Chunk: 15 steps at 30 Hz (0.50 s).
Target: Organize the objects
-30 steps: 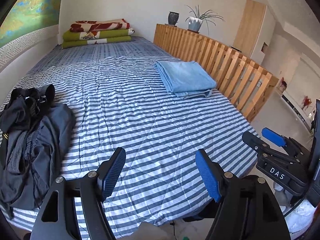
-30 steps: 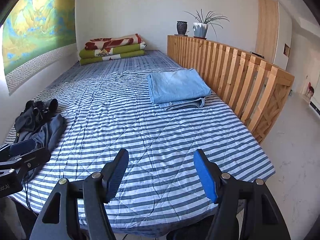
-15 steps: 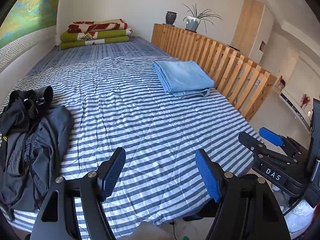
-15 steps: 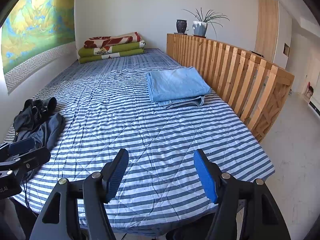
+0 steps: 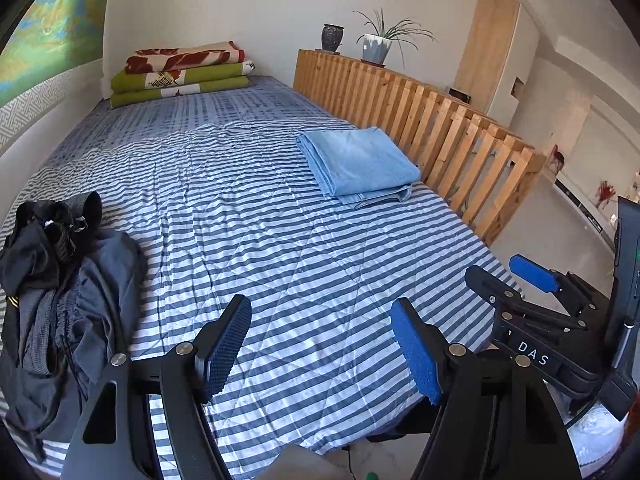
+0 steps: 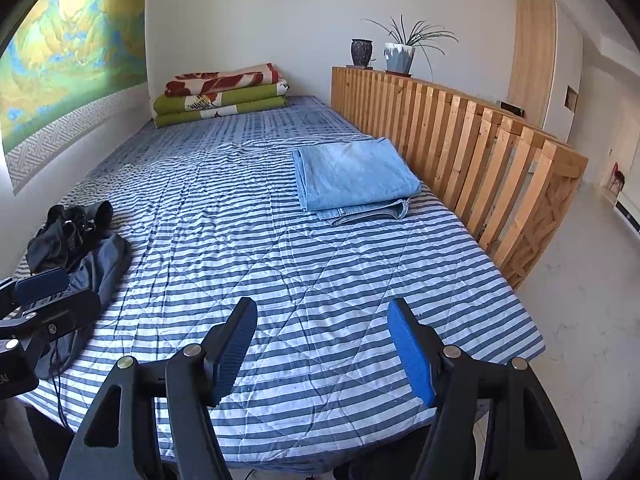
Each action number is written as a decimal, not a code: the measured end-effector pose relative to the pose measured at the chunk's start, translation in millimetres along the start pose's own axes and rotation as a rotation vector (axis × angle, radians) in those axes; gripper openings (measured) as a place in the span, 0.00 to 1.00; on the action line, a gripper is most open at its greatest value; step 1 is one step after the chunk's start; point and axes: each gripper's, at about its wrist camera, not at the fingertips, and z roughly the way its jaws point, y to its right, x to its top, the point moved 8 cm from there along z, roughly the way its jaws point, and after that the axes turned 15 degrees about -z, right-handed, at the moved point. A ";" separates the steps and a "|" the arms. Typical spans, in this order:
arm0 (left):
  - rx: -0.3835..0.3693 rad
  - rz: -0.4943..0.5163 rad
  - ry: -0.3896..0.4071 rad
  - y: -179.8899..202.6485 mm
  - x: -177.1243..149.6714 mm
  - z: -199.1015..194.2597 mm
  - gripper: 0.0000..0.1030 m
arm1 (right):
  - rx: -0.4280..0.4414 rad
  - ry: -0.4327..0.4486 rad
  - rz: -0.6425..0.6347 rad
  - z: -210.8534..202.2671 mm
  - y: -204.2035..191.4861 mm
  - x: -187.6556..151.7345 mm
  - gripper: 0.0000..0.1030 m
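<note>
Left hand-held gripper (image 5: 322, 344) and right hand-held gripper (image 6: 324, 344): wide open, empty, over the bed's (image 6: 304, 280) near edge. Dark crumpled clothes (image 5: 60, 292) at left edge; folded blue cloth (image 6: 354, 178) beside the wooden railing (image 6: 460, 136).

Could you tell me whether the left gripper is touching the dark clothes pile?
Apart. In the left wrist view, striped bedspread shows between the open left gripper and the dark clothes.

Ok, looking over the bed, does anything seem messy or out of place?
Yes: the dark clothes lie in a crumpled heap at the bed's near left edge. Everything else on it is folded flat, both the blue cloth pile by the wooden rail and the stacked blankets at the far end.
</note>
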 end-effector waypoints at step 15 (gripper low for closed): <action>-0.003 0.001 -0.013 1.4 7.1 3.4 0.75 | -0.003 -0.006 0.004 1.0 -2.5 7.5 0.62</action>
